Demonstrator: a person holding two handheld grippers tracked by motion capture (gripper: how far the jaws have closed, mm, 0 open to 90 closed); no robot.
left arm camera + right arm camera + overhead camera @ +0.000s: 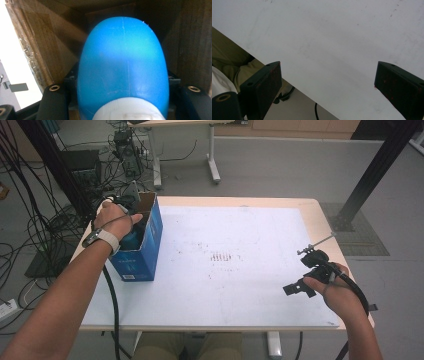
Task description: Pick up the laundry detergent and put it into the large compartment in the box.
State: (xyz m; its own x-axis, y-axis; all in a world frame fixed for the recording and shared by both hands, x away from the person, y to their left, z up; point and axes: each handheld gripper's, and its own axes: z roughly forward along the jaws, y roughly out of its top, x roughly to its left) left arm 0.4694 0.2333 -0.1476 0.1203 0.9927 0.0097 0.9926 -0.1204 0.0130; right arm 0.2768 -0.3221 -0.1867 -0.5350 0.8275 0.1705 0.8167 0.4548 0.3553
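White bench [240, 285]: left gripper [120, 100] clamps a smooth, likely slippery blue bottle [122, 65] inside upper-left box [150, 247]; right gripper [327, 82] gapes empty.

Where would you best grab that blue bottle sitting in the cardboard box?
Around its body just past the white cap, coming from above through the box's open top. The blue bottle is a smooth rounded oval, widest mid-body, so jaws set across its narrower end hold more surely. The left gripper already appears closed on it that way.
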